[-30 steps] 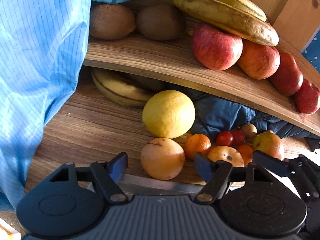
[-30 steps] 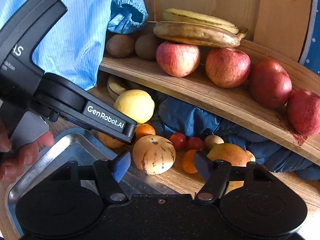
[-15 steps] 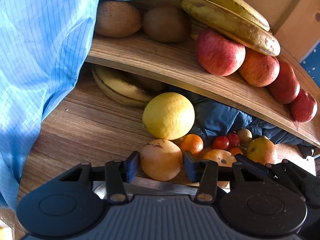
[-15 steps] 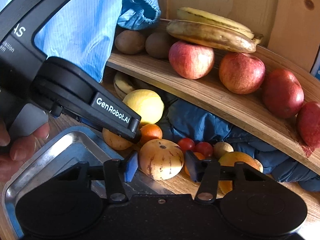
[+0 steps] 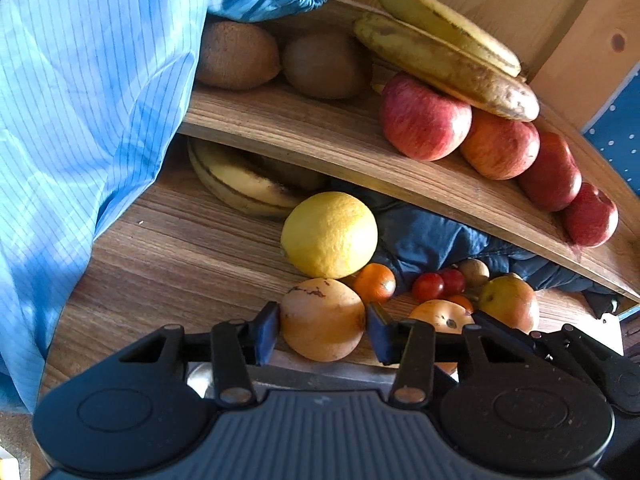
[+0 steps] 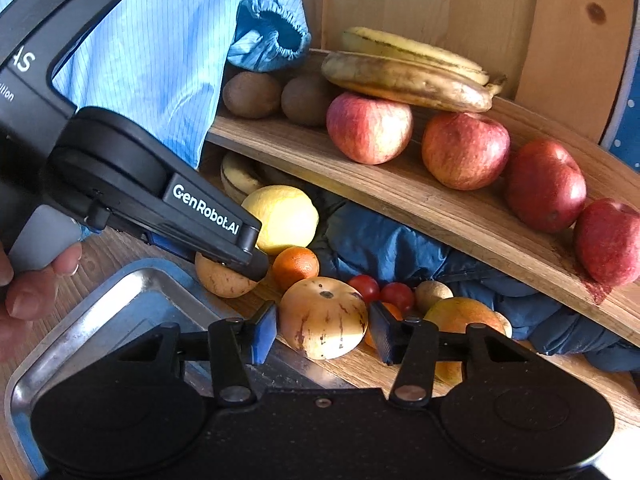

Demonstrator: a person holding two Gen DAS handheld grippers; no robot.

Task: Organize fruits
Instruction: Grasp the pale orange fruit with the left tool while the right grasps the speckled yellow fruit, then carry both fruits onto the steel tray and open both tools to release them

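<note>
In the left wrist view a pale orange round fruit [image 5: 322, 324] with brown specks rests on the wooden board, and my left gripper [image 5: 322, 332] is shut on it, both blue pads touching its sides. In the right wrist view my right gripper [image 6: 322, 332] is shut on a cream, brown-streaked melon-like fruit [image 6: 322, 318]. That same view shows the left gripper [image 6: 230, 254] clamped over the pale orange fruit [image 6: 220, 280], just left of mine. A lemon [image 5: 330, 234] and a mandarin [image 5: 374, 282] lie right behind both fruits.
A metal tray [image 6: 100, 312] sits at the near left under the grippers. Cherry tomatoes [image 6: 380, 290] and more fruit lie against a dark blue cloth [image 6: 384, 244]. The curved upper shelf [image 5: 320, 136] holds kiwis, apples and bananas. A blue striped sleeve [image 5: 80, 100] fills the left.
Both grippers went from wide open to shut, each pinching its fruit. Both cameras moved slightly forward toward the fruit pile.
</note>
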